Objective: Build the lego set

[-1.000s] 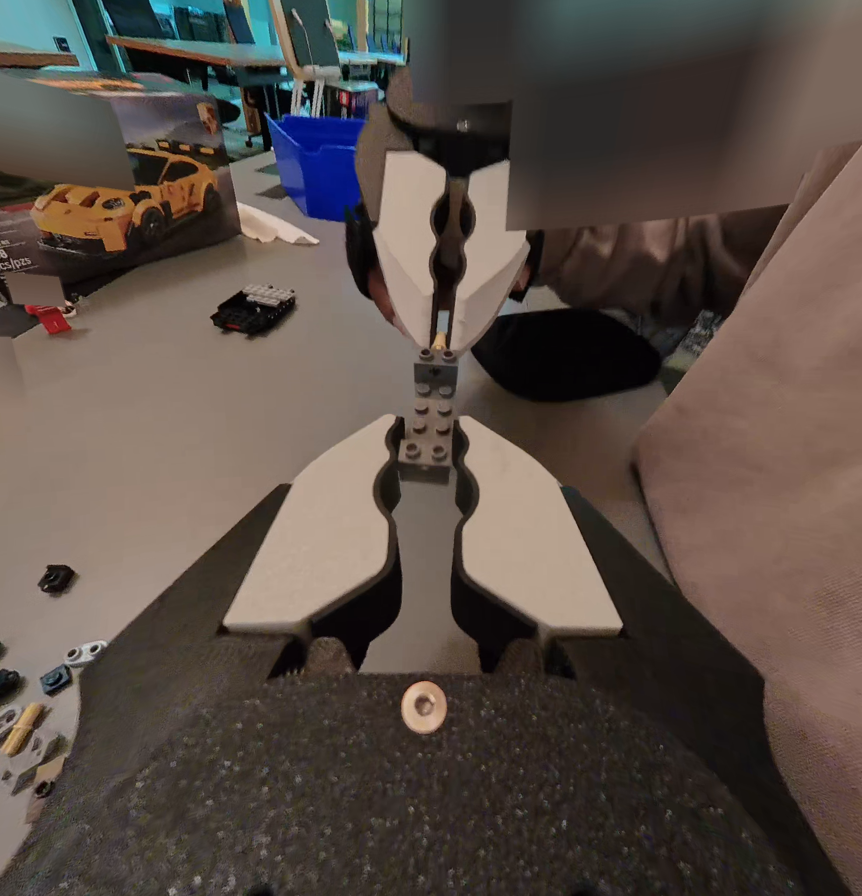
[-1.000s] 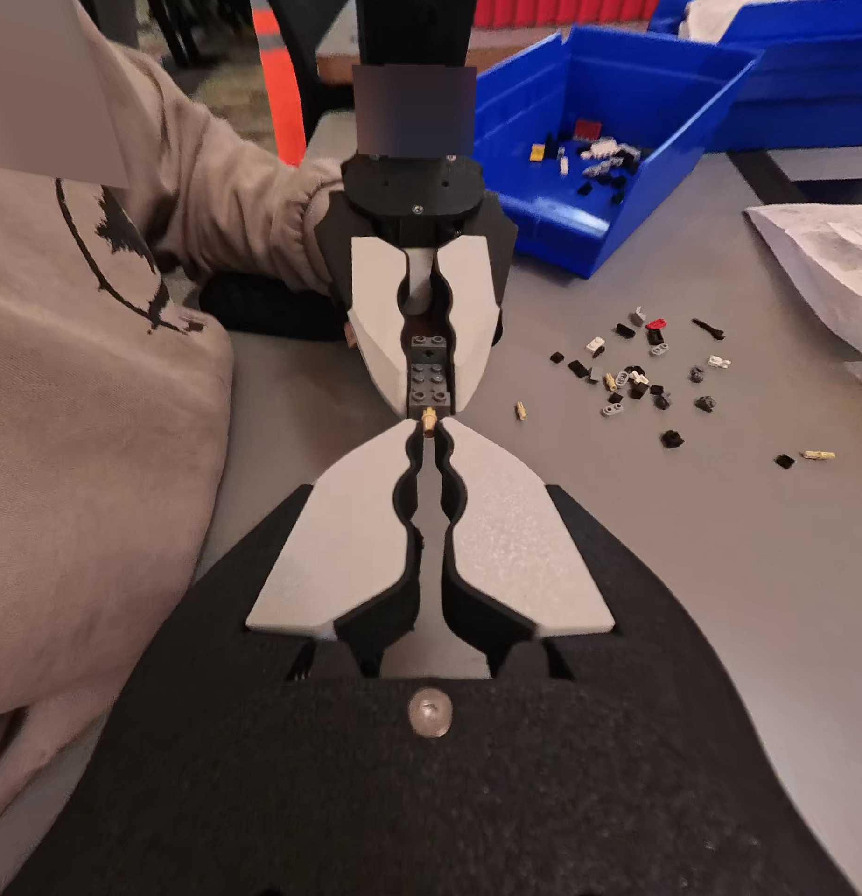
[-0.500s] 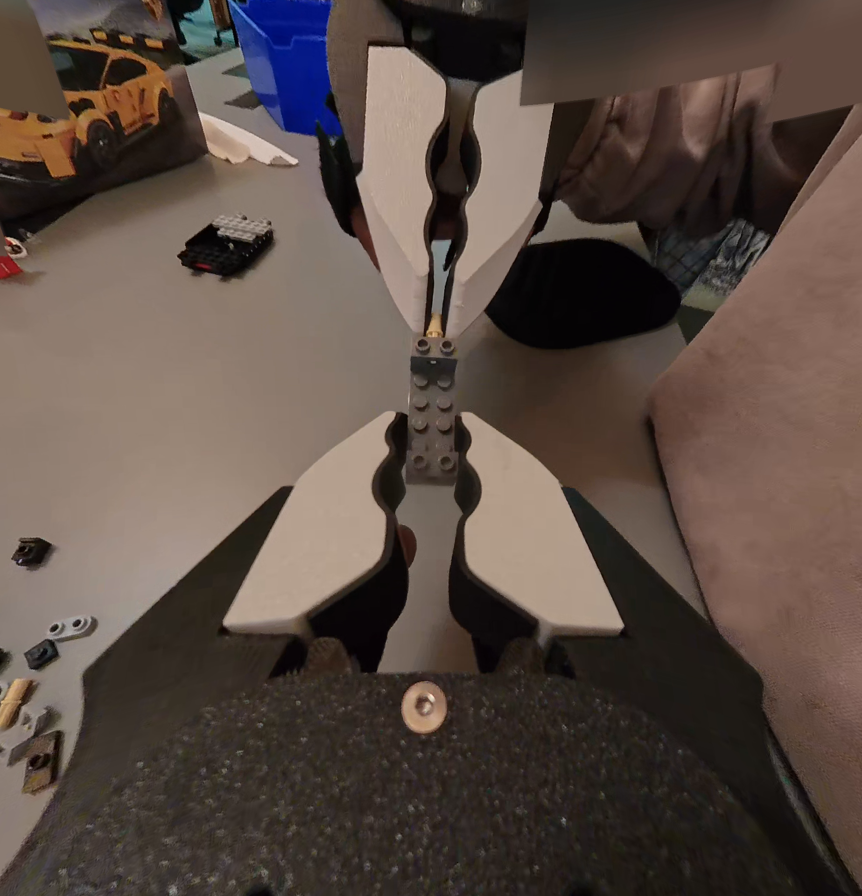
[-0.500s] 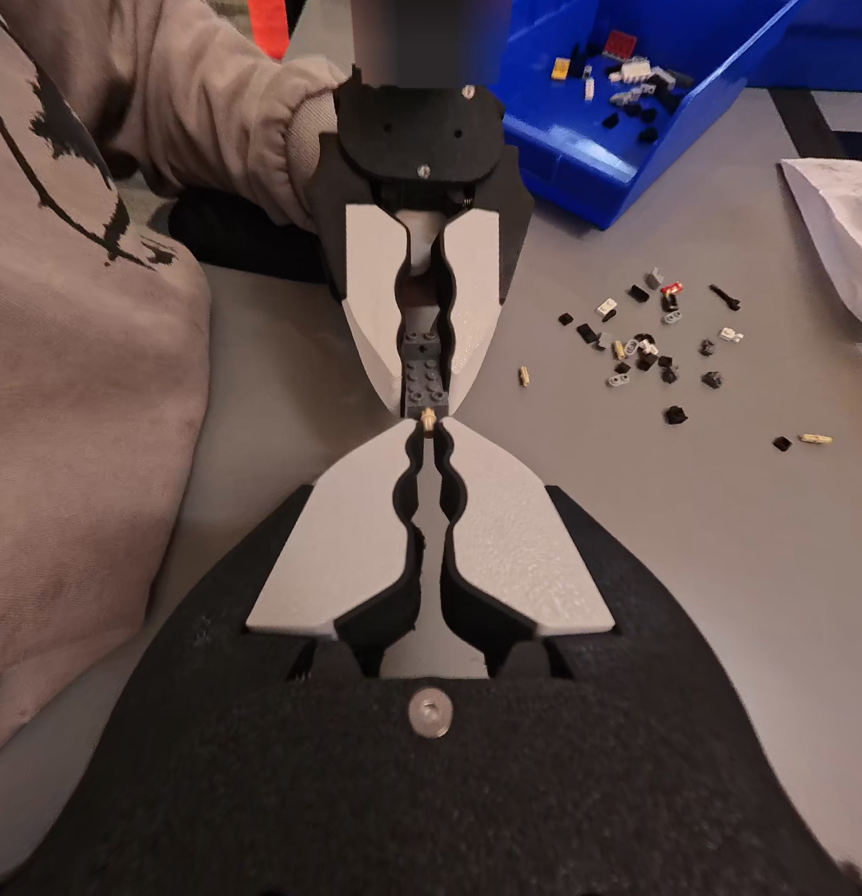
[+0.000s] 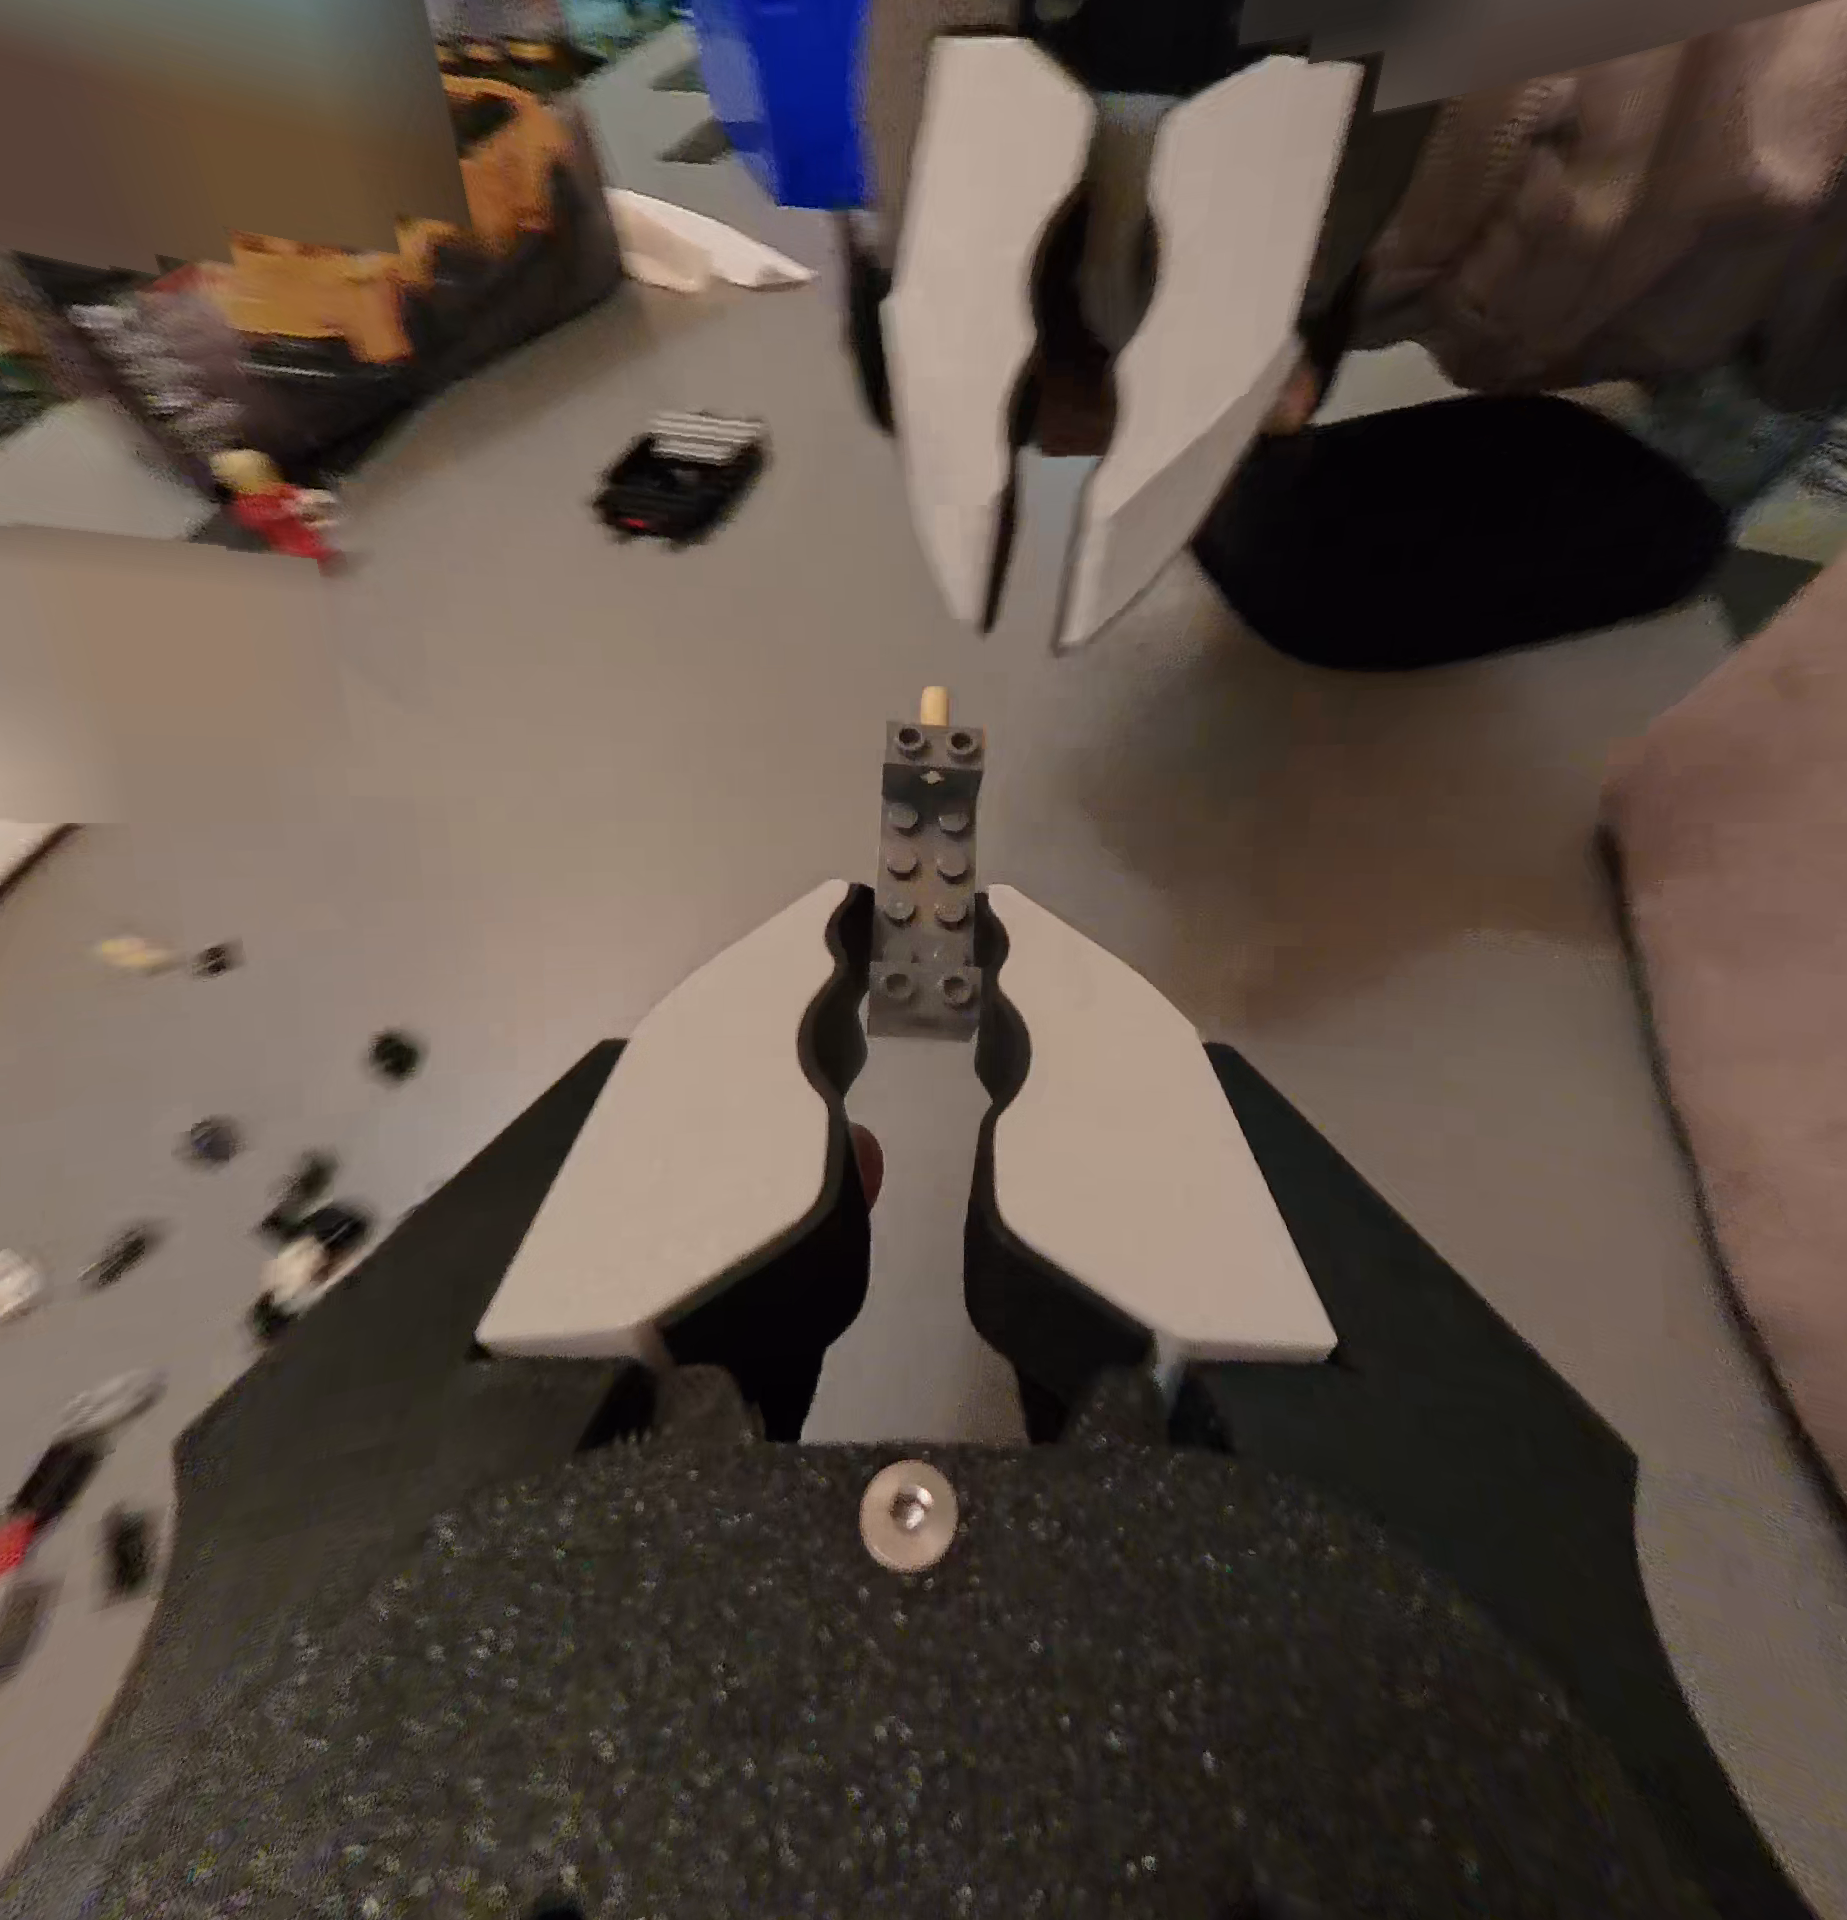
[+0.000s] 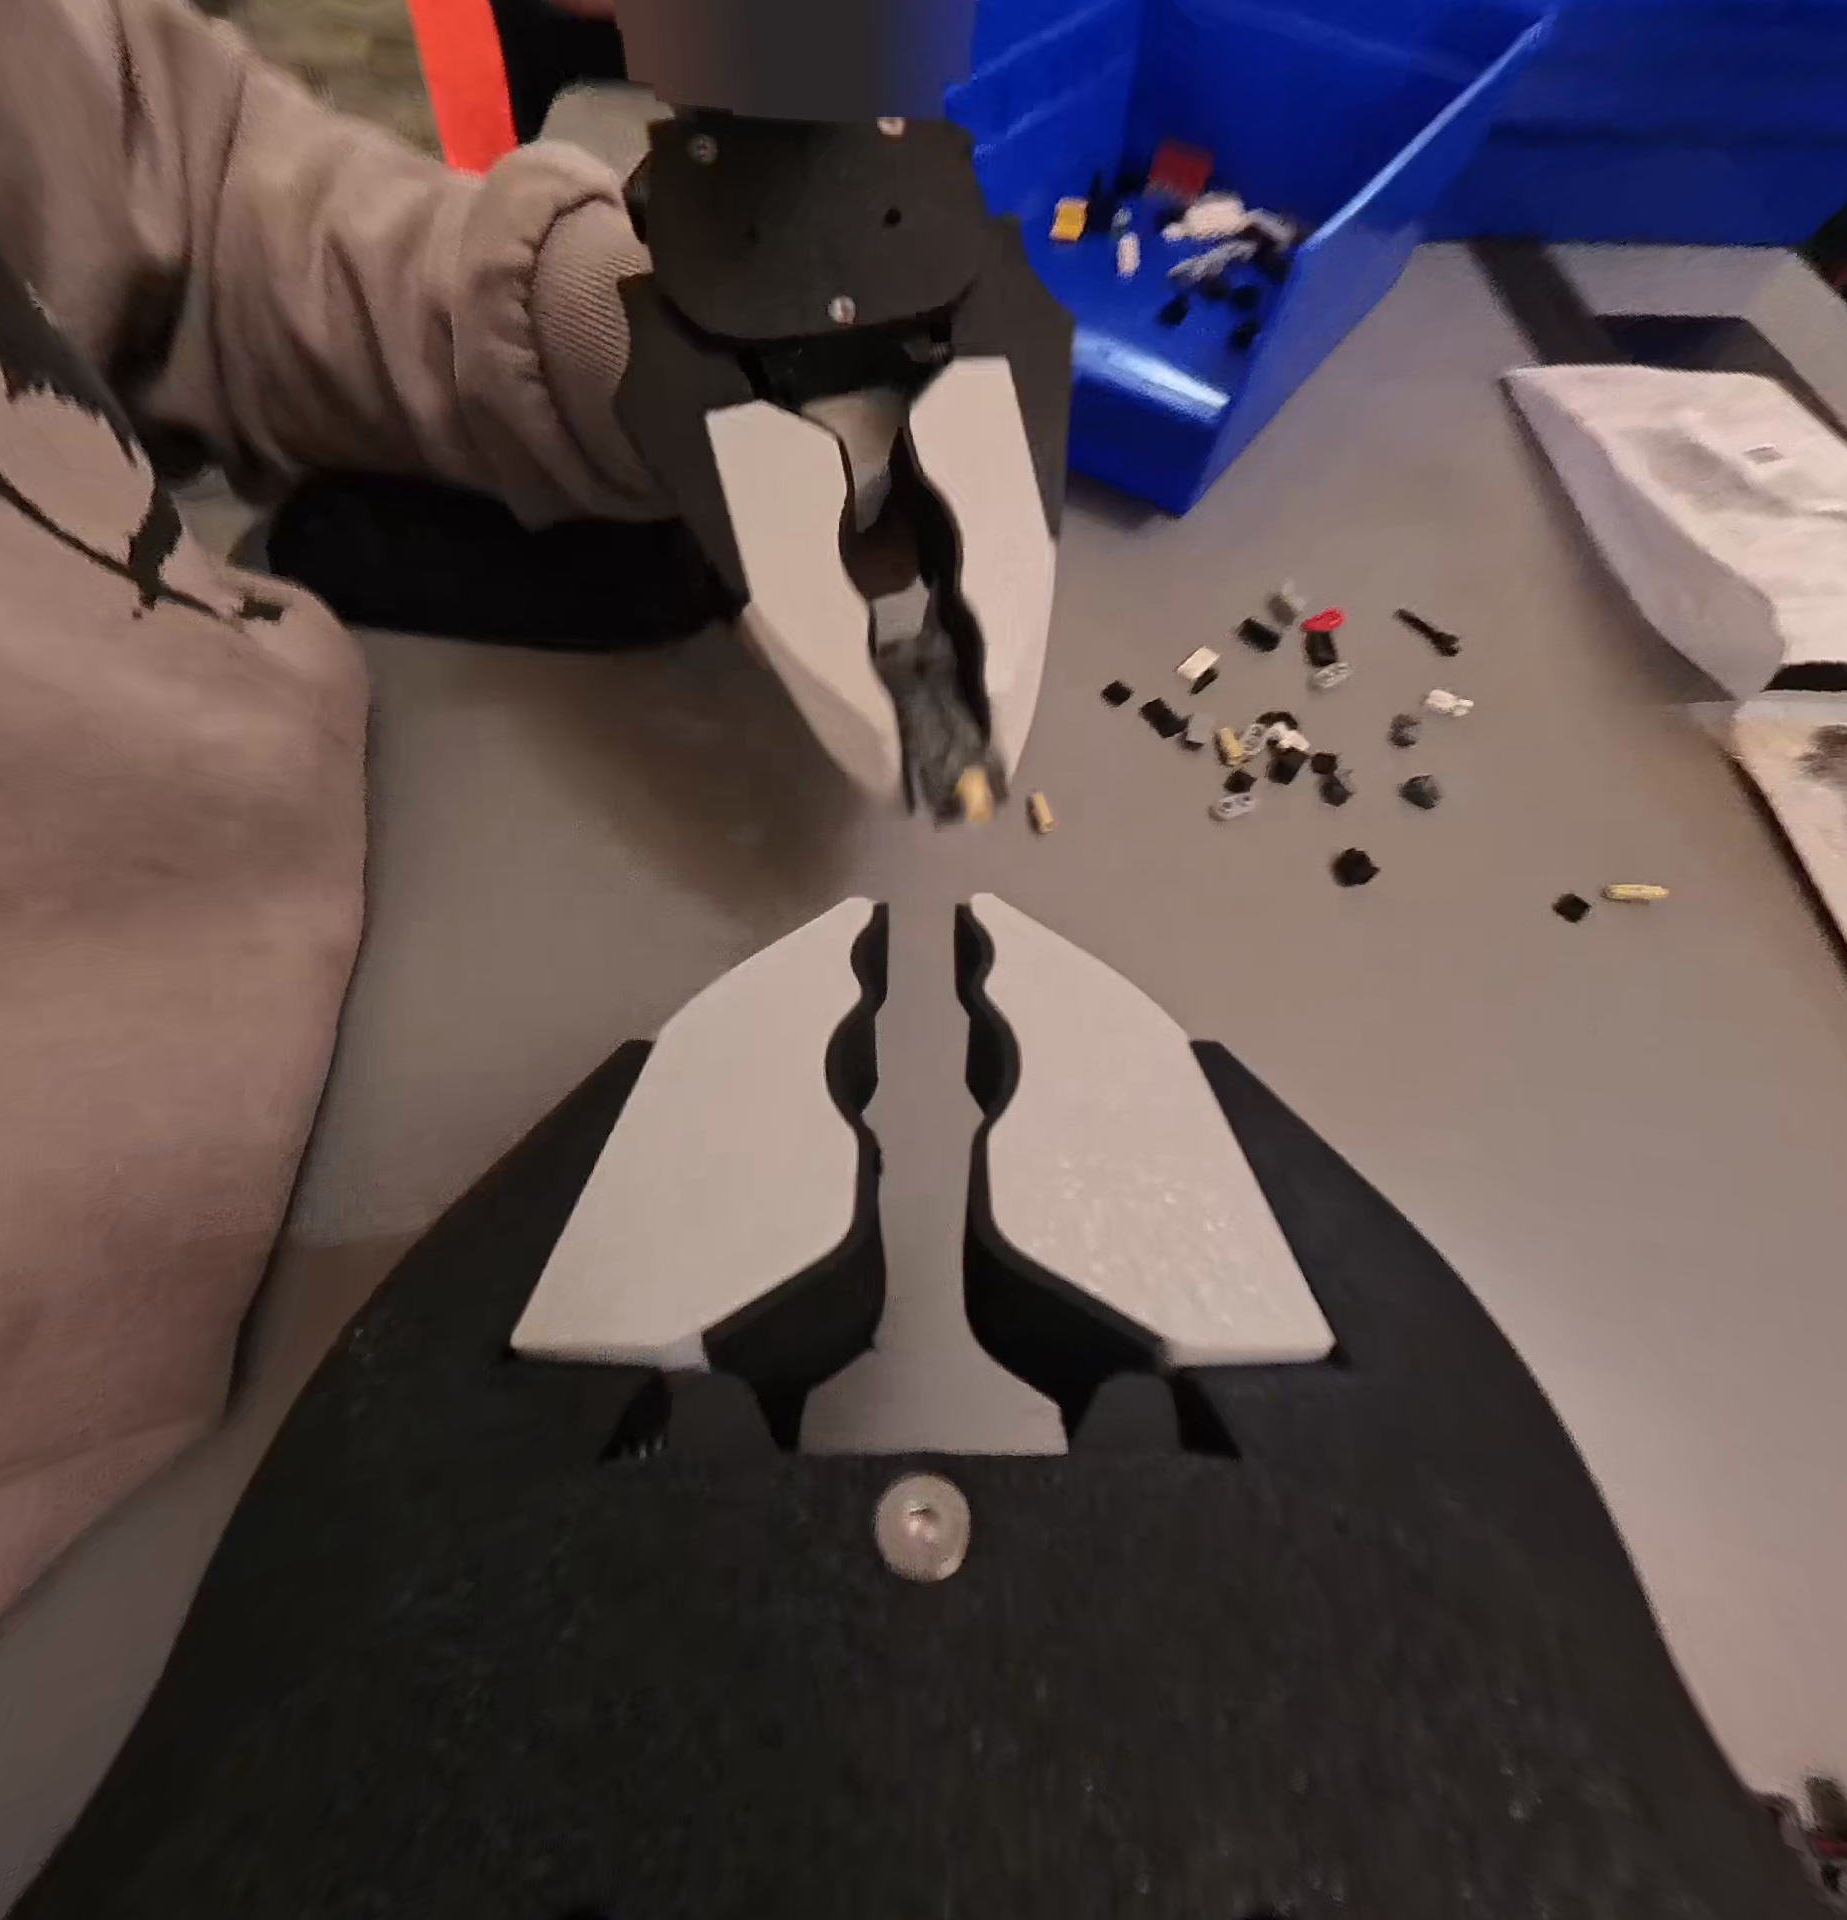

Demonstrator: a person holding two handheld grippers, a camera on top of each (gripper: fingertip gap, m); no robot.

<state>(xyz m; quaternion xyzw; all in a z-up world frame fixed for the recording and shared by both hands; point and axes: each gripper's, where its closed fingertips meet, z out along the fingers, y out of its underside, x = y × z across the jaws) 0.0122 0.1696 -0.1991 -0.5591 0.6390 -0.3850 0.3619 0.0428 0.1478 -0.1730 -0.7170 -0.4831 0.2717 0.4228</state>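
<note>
Left gripper (image 5: 924, 935) clamped on grey Lego assembly (image 5: 929, 883); right gripper (image 6: 921, 906) parted, empty.

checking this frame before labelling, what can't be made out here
- Left wrist view: loose pieces on the table are motion-blurred; shapes unreadable.
- Left wrist view: set box smeared and partly mosaicked.
- Right wrist view: dark grey assembly in the left gripper is blurred; tan pin depth unclear.
- Right wrist view: blue bin contents too small.
</note>
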